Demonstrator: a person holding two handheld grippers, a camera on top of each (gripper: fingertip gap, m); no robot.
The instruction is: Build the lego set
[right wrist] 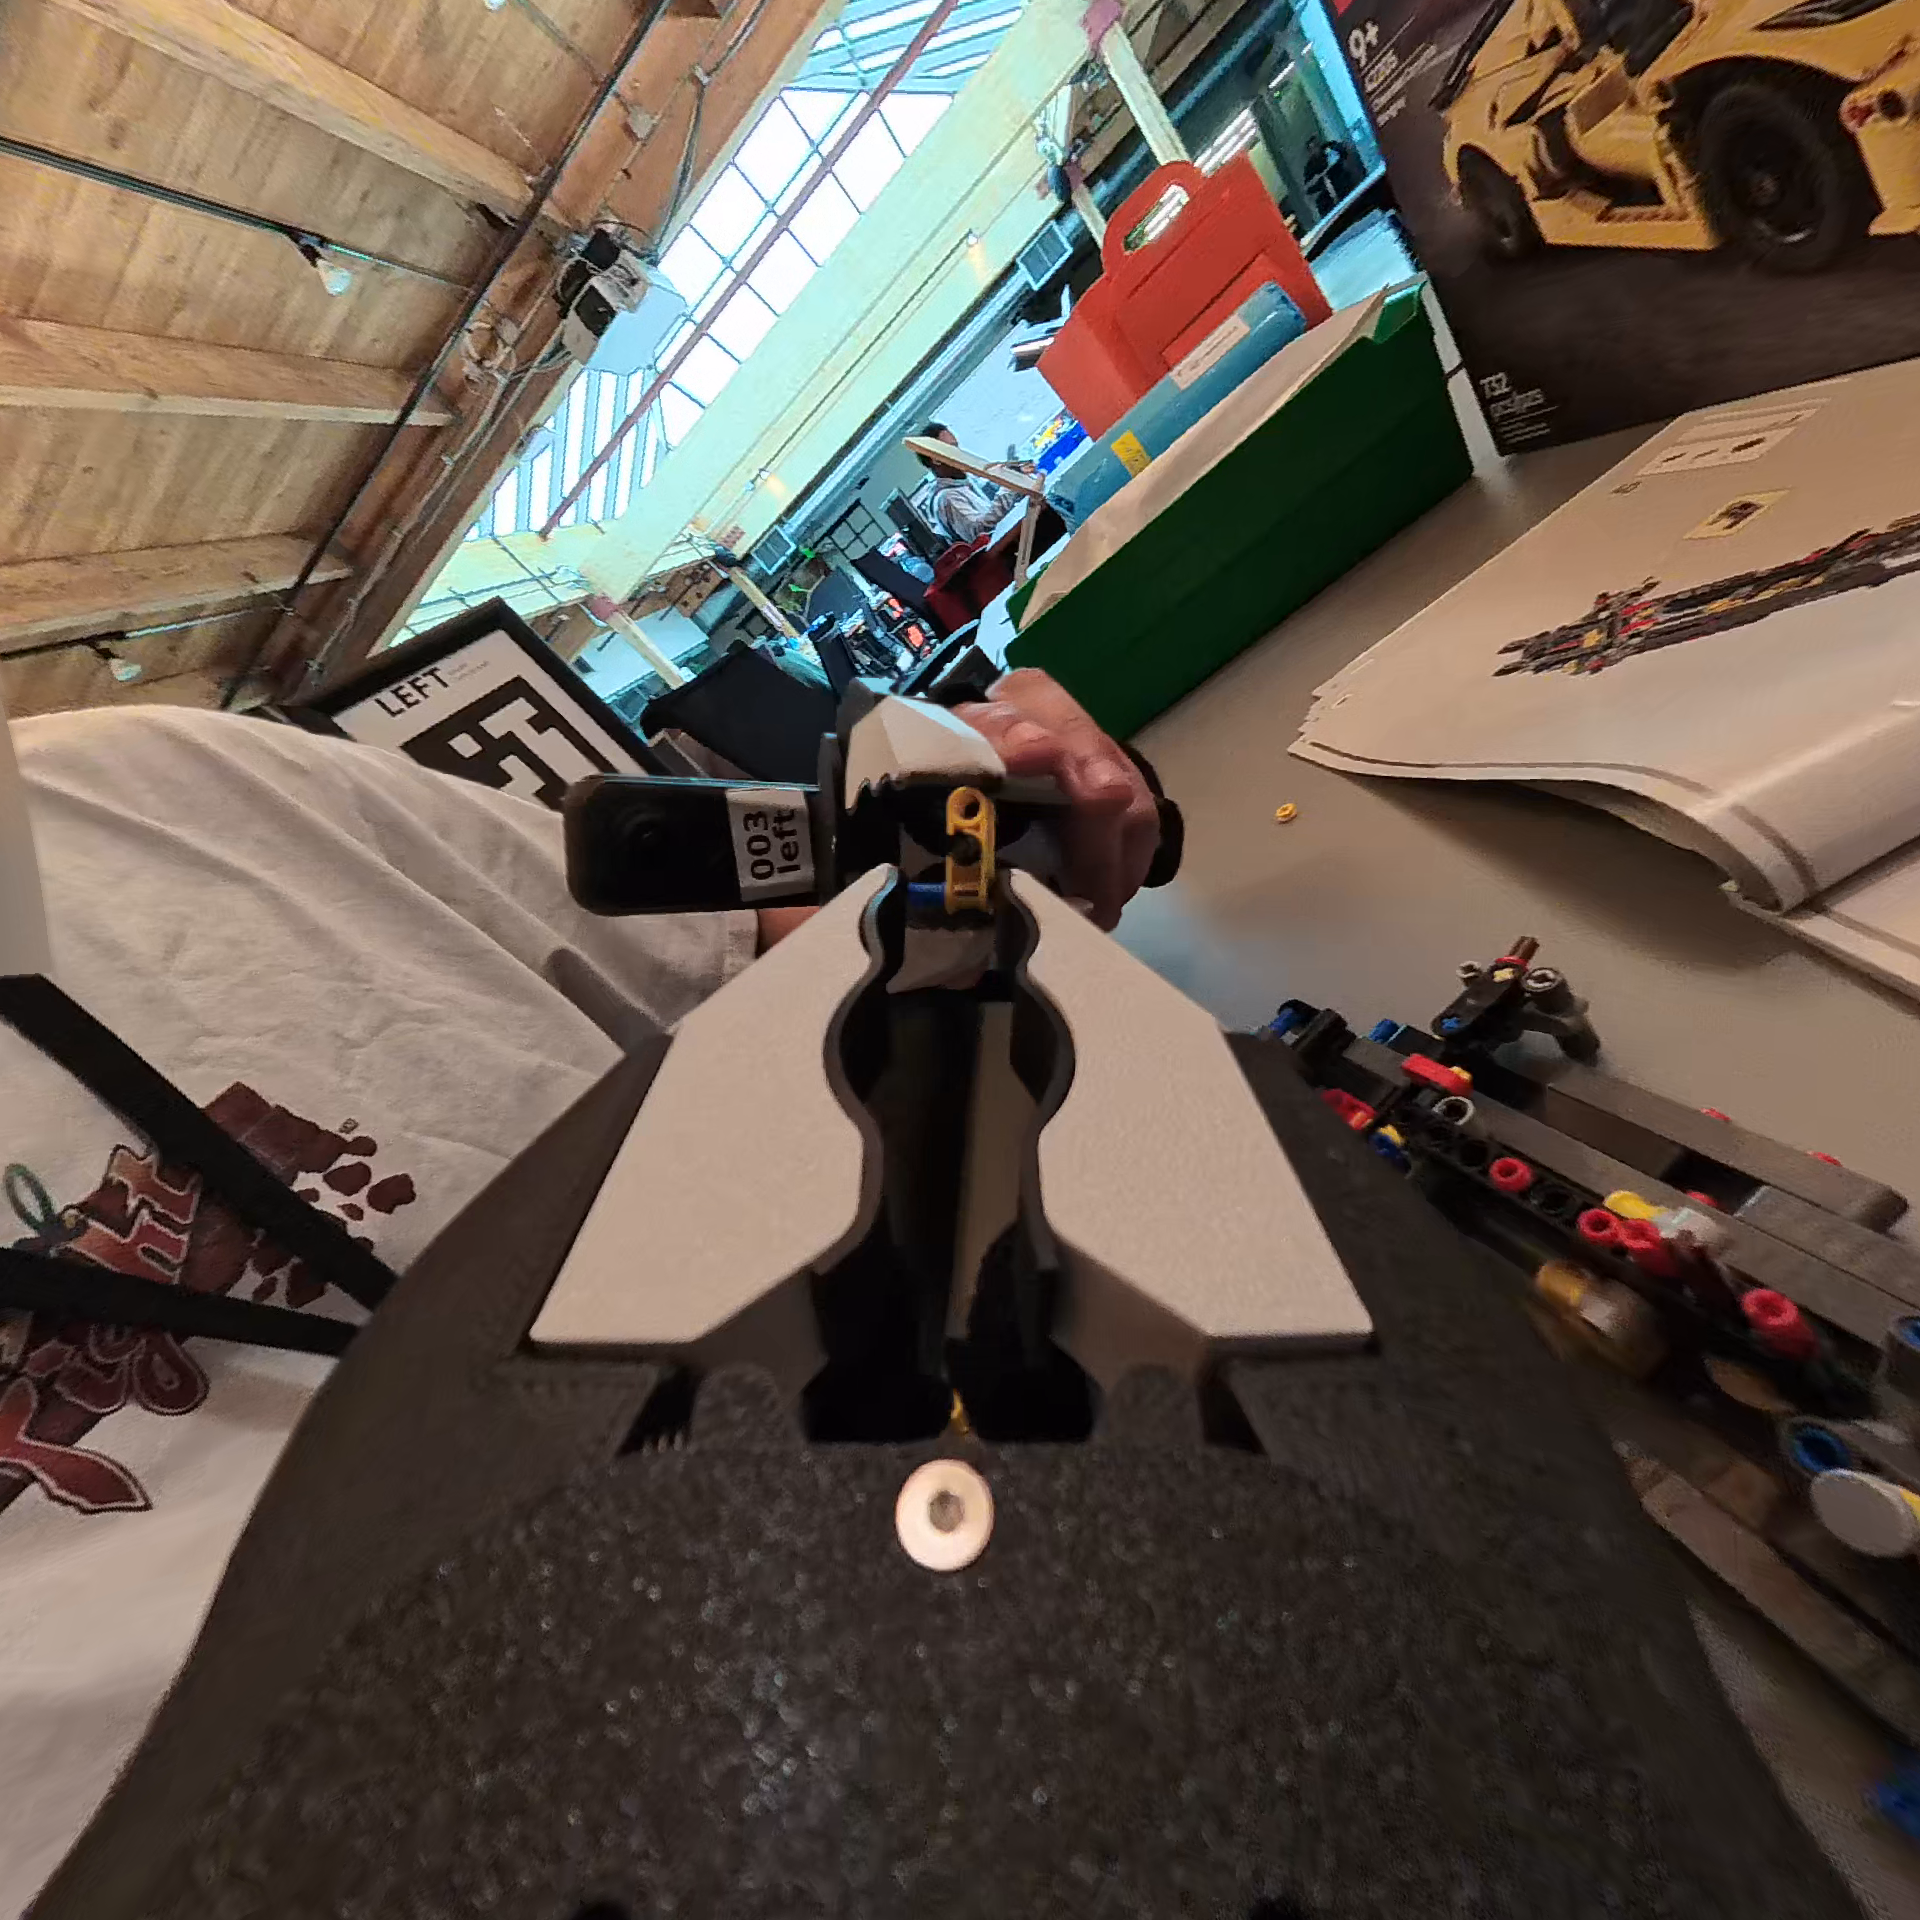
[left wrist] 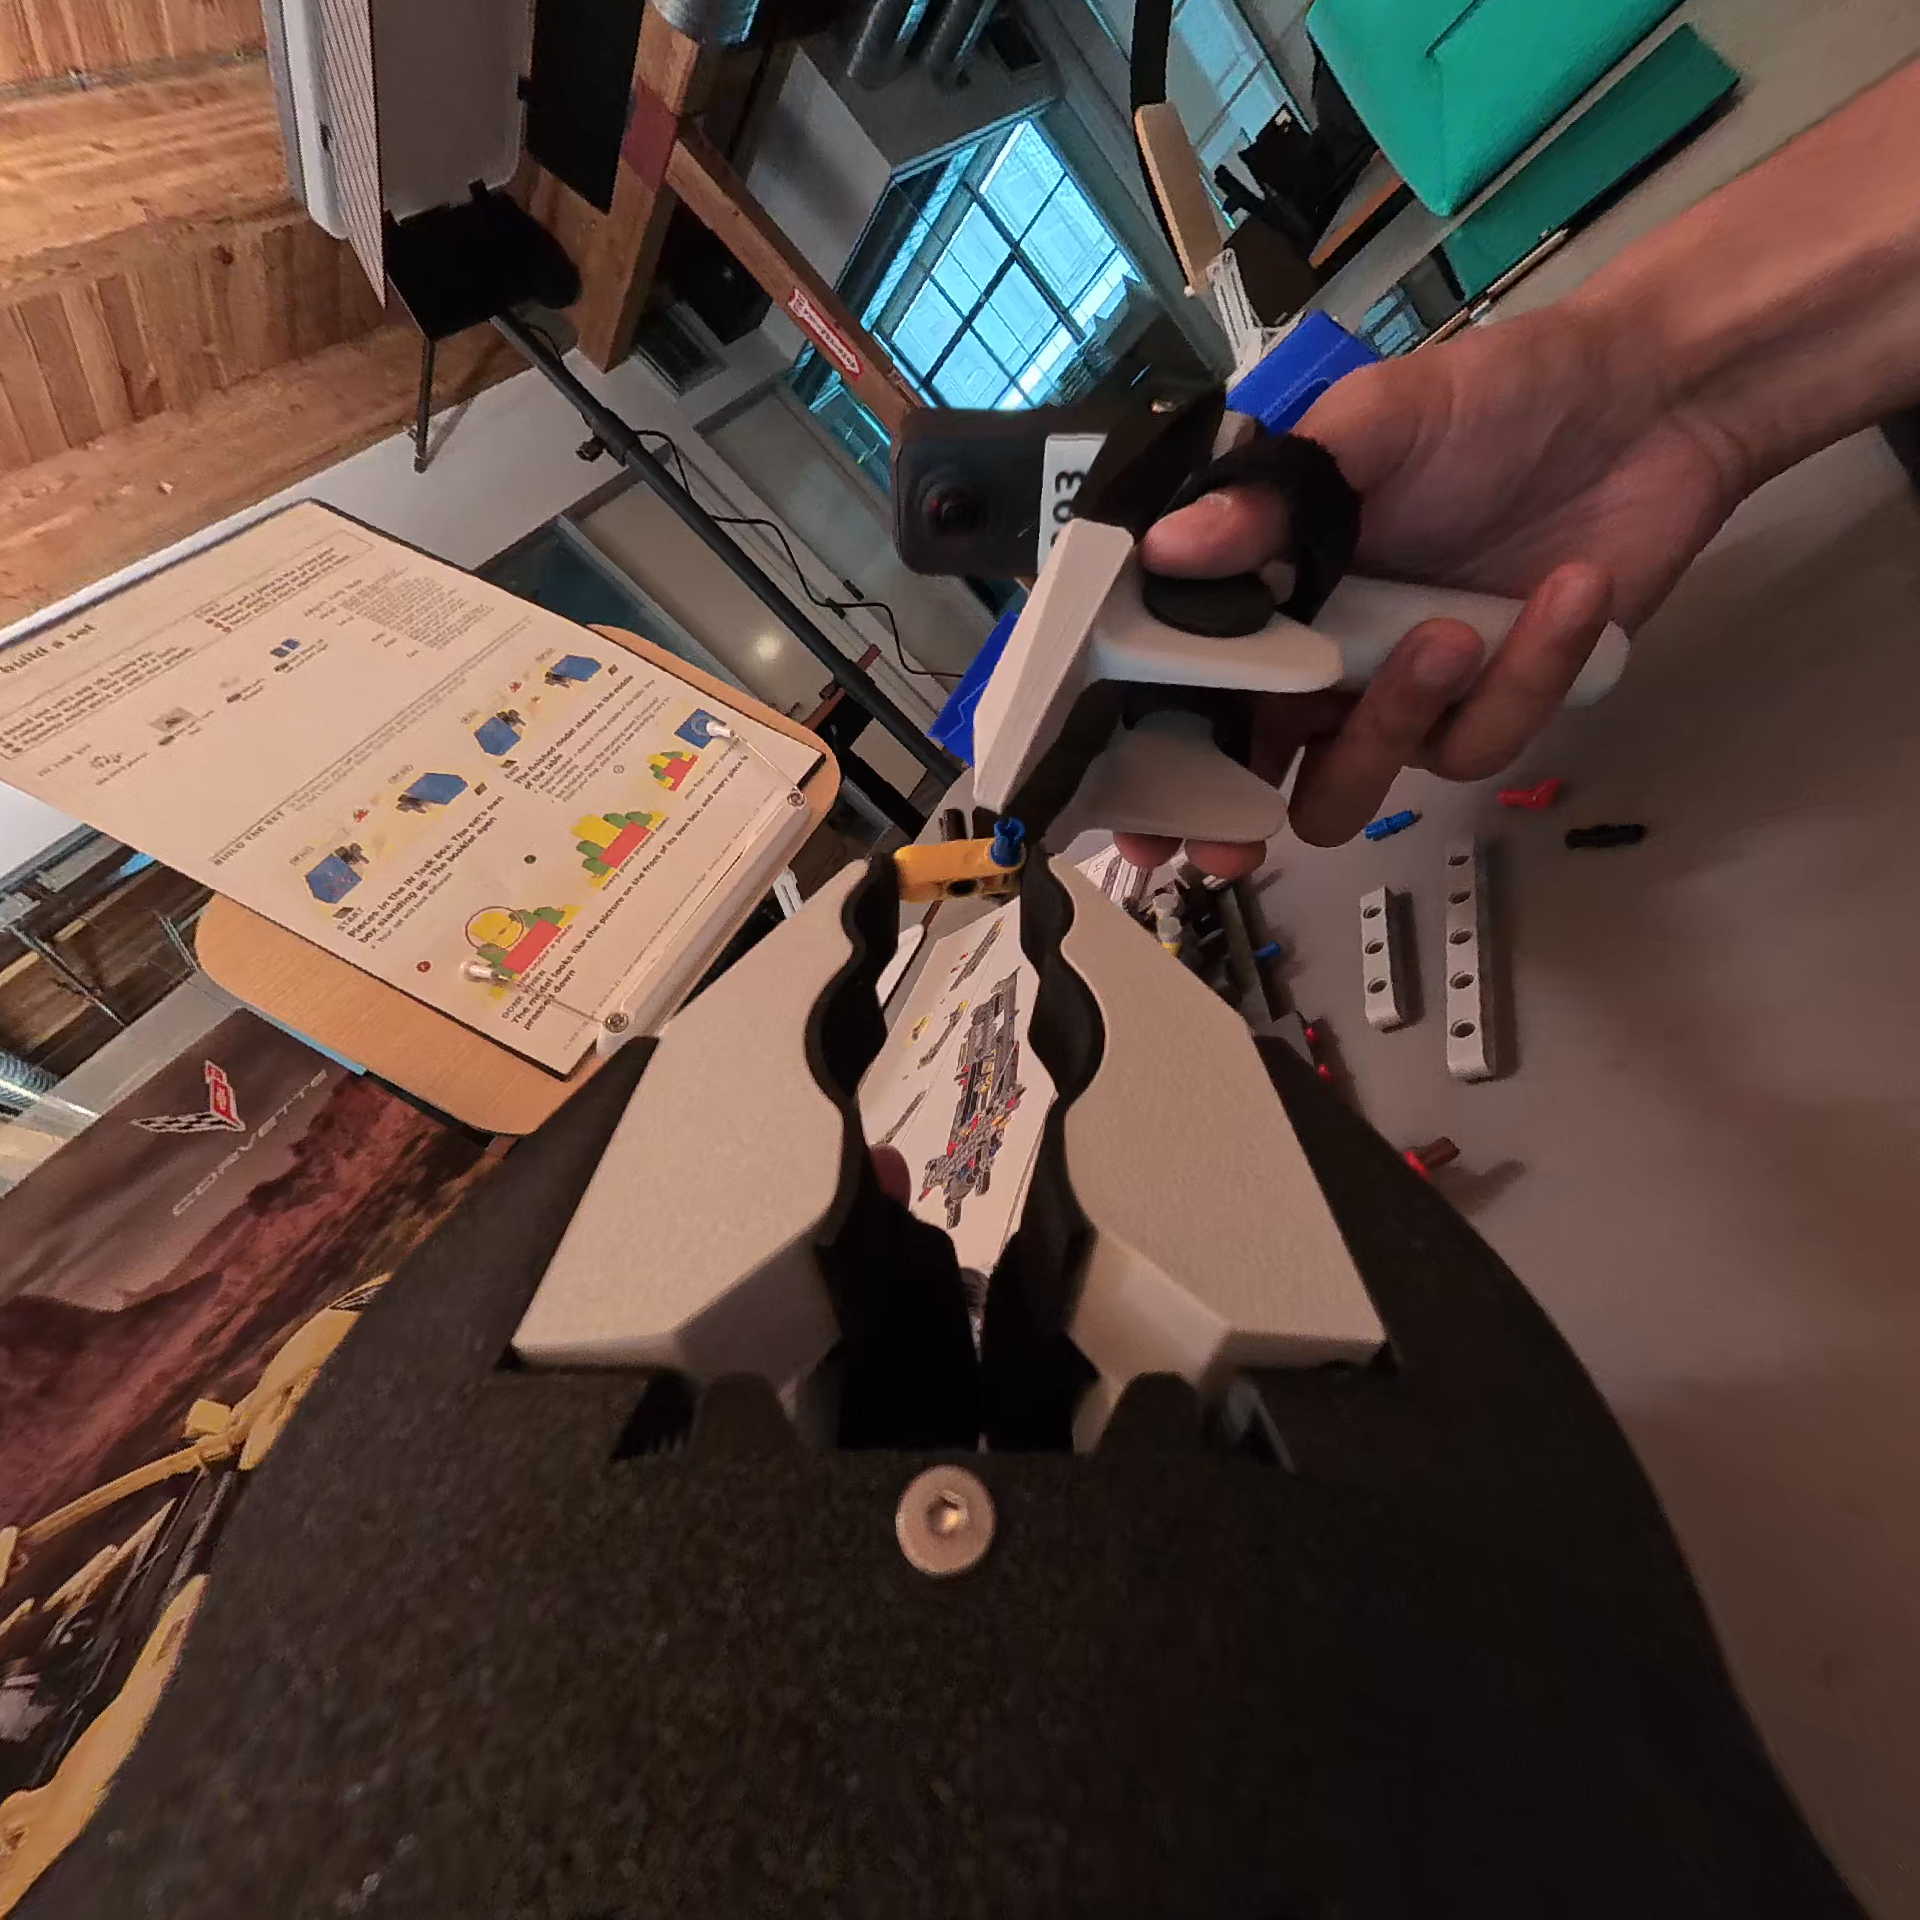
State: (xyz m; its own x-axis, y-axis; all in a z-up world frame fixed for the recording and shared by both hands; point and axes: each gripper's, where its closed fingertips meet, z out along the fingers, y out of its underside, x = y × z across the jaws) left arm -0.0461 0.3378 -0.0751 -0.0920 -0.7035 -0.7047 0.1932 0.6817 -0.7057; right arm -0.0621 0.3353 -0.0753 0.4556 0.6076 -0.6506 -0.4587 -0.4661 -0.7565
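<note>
I am mid-step on a pin insertion, held in the air above the bench (left wrist: 1714, 1195). Working left to right in the left wrist view: the set box (left wrist: 187, 1299) and a laminated sheet (left wrist: 416, 769) stand at the left. At centre, my left gripper (left wrist: 961, 868) has its jaws pinching the yellow beam (left wrist: 951, 868), a short glossy plastic piece with round holes. The blue pin (left wrist: 1006, 837), a small ridged cylinder, sits at the beam's right end, with my right gripper (left wrist: 1003, 816) just above; its jaws appear pressed together on the pin, though the contact is small in view. Further right, two grey holed beams (left wrist: 1429, 961) and loose pins lie on the matte bench.

In the right wrist view, the pin (right wrist: 928, 891) lies at the beam's (right wrist: 971, 847) lower hole. The dark chassis (right wrist: 1558, 1174) rests on the bench at right.

Next move, in my judgement: press the pin along the hole axis until seated, keeping the beam square.
</note>
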